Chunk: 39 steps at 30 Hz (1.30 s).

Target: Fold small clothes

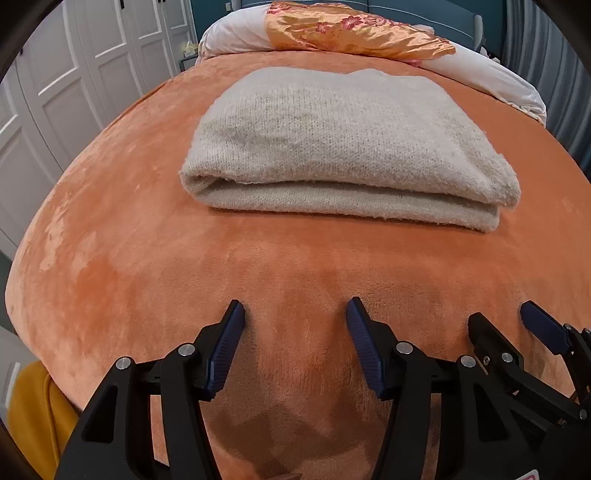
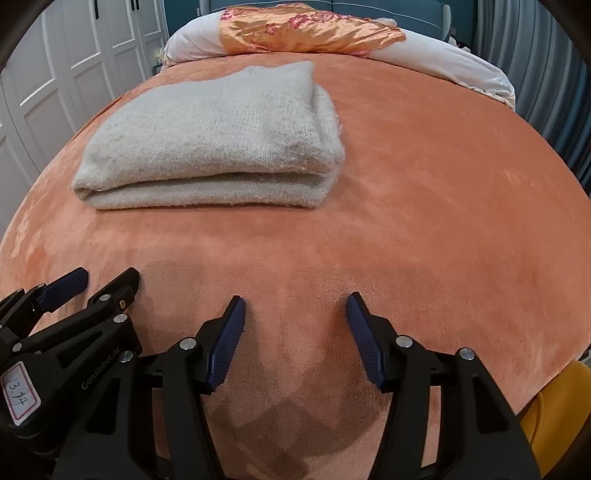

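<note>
Apparently finished, the folded sweater (image 1: 343, 147) rests on the bed (image 1: 147, 240) while both tools, left tool (image 1: 295, 314) and right tool (image 2: 295, 310), hover agape and empty.

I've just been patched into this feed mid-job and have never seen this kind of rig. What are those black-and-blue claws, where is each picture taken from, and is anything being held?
No robot arm here: a person holds a hand-held two-finger tool in each hand. Each picture comes from a wide-angle camera mounted on one tool, looking forward along its fingers, so the bed looks bulged. In the left view, the left tool is in the middle and the right tool shows at the edge. The right view is the mirror case. Both tools are open and hold nothing. Ahead, on the orange blanket, lies a cream knitted garment, already folded into a neat stack. At the far end is a white pillow with a floral satin cloth on it.
</note>
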Each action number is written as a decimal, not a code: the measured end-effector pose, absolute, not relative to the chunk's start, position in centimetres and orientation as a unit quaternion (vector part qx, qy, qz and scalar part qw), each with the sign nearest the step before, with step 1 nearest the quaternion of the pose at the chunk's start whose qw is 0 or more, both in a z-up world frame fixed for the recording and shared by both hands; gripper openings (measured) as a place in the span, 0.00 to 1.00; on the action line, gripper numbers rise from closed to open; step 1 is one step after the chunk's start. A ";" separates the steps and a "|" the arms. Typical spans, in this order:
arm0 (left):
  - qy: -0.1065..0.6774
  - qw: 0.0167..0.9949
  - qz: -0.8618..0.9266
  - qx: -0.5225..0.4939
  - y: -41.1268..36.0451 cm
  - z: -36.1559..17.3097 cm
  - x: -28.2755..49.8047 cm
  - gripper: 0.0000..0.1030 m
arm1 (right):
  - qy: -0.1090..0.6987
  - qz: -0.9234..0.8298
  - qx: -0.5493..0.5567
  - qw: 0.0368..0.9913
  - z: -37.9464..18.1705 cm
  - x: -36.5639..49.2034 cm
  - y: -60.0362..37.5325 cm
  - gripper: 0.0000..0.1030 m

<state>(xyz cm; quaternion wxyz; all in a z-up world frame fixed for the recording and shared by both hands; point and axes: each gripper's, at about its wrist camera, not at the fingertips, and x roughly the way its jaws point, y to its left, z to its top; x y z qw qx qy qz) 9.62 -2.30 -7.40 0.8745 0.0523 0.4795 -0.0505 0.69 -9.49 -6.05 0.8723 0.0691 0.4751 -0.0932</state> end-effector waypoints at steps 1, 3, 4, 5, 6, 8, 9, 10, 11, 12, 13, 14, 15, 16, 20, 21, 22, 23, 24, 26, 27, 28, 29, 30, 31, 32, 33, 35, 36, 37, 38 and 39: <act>0.482 0.873 -0.050 0.049 -2.3 -7.3 9.7 0.54 | 0.477 -0.094 0.072 0.871 -5.9 0.8 -9.5 0.53; 0.488 0.871 -0.049 0.039 -2.1 -7.0 9.9 0.54 | 0.479 -0.095 0.075 0.870 -5.5 1.1 -9.5 0.53; 0.488 0.871 -0.048 0.035 -2.0 -6.7 10.1 0.53 | 0.477 -0.095 0.074 0.871 -5.2 1.3 -9.5 0.52; 0.485 0.872 -0.048 0.033 -1.9 -6.4 10.2 0.53 | 0.473 -0.095 0.070 0.873 -4.8 1.5 -9.5 0.52; 0.484 0.873 -0.047 0.032 -1.9 -6.2 10.4 0.53 | 0.471 -0.096 0.067 0.874 -4.5 1.6 -9.3 0.52; 0.482 0.875 -0.046 0.029 -1.8 -5.6 11.0 0.53 | 0.470 -0.095 0.068 0.875 -4.2 2.1 -9.3 0.52; 0.481 0.875 -0.046 0.028 -1.8 -5.5 11.2 0.53 | 0.469 -0.094 0.071 0.875 -4.0 2.4 -9.4 0.52; 0.481 0.875 -0.047 0.027 -1.7 -5.4 11.5 0.53 | 0.468 -0.094 0.072 0.876 -3.9 2.7 -9.4 0.52; 0.480 0.876 -0.047 0.026 -1.7 -5.3 11.8 0.53 | 0.468 -0.095 0.073 0.876 -3.9 2.8 -9.4 0.52; 0.479 0.876 -0.048 0.026 -1.7 -5.2 12.0 0.53 | 0.467 -0.095 0.074 0.876 -3.8 3.1 -9.5 0.52; 0.477 0.877 -0.048 0.027 -1.7 -5.1 12.2 0.53 | 0.466 -0.095 0.074 0.876 -3.8 3.2 -9.5 0.52; 0.476 0.878 -0.047 0.027 -1.7 -5.1 12.4 0.53 | 0.467 -0.094 0.074 0.876 -3.8 3.4 -9.4 0.52; 0.476 0.878 -0.046 0.027 -1.6 -5.0 12.6 0.53 | 0.467 -0.093 0.073 0.876 -3.7 3.6 -9.4 0.52; 0.476 0.878 -0.046 0.027 -1.6 -5.0 12.7 0.53 | 0.467 -0.094 0.073 0.877 -3.7 3.6 -9.3 0.52; 0.475 0.879 -0.042 0.029 -1.5 -4.9 13.1 0.53 | 0.467 -0.093 0.074 0.876 -3.8 3.9 -9.2 0.52; 0.475 0.878 -0.042 0.029 -1.5 -4.9 13.1 0.53 | 0.468 -0.093 0.074 0.876 -3.8 3.9 -9.1 0.52; 0.475 0.879 -0.042 0.029 -1.4 -4.9 13.2 0.53 | 0.468 -0.093 0.074 0.876 -3.8 4.0 -9.1 0.52; 0.475 0.879 -0.041 0.030 -1.4 -4.9 13.3 0.53 | 0.469 -0.093 0.074 0.875 -3.8 4.2 -9.2 0.52; 0.475 0.879 -0.041 0.030 -1.5 -4.9 13.3 0.53 | 0.469 -0.093 0.075 0.875 -3.8 4.3 -9.2 0.52; 0.474 0.879 -0.040 0.031 -1.5 -4.9 13.4 0.53 | 0.469 -0.094 0.076 0.875 -3.8 4.4 -9.2 0.52; 0.474 0.879 -0.040 0.032 -1.5 -4.9 13.4 0.53 | 0.469 -0.095 0.077 0.875 -3.8 4.4 -9.1 0.52; 0.473 0.879 -0.039 0.032 -1.5 -4.9 13.4 0.53 | 0.469 -0.095 0.077 0.874 -3.8 4.4 -9.1 0.52; 0.472 0.880 -0.039 0.032 -1.4 -4.9 13.4 0.53 | 0.470 -0.095 0.077 0.874 -3.8 4.4 -9.2 0.52; 0.472 0.880 -0.040 0.033 -1.4 -4.9 13.5 0.53 | 0.469 -0.095 0.077 0.875 -3.7 4.4 -9.2 0.52; 0.470 0.881 -0.039 0.034 -1.4 -4.8 13.5 0.53 | 0.469 -0.095 0.077 0.875 -3.7 4.4 -9.2 0.52; 0.469 0.881 -0.039 0.035 -1.4 -4.8 13.5 0.53 | 0.469 -0.095 0.077 0.875 -3.7 4.4 -9.2 0.52; 0.470 0.881 -0.038 0.036 -1.4 -4.8 13.4 0.53 | 0.469 -0.095 0.077 0.875 -3.7 4.4 -9.2 0.52; 0.472 0.880 -0.038 0.036 -1.4 -4.7 13.4 0.53 | 0.469 -0.095 0.076 0.875 -3.7 4.4 -9.3 0.52; 0.472 0.880 -0.036 0.037 -1.6 -4.7 13.2 0.53 | 0.469 -0.094 0.077 0.875 -3.7 4.4 -9.3 0.52; 0.473 0.879 -0.035 0.038 -1.6 -4.6 13.2 0.53 | 0.469 -0.095 0.077 0.875 -3.7 4.3 -9.3 0.52; 0.474 0.879 -0.035 0.038 -1.7 -4.6 13.2 0.53 | 0.468 -0.095 0.078 0.875 -3.7 4.2 -9.2 0.52; 0.473 0.880 -0.035 0.038 -1.7 -4.5 13.2 0.53 | 0.467 -0.095 0.080 0.875 -3.6 4.2 -9.3 0.52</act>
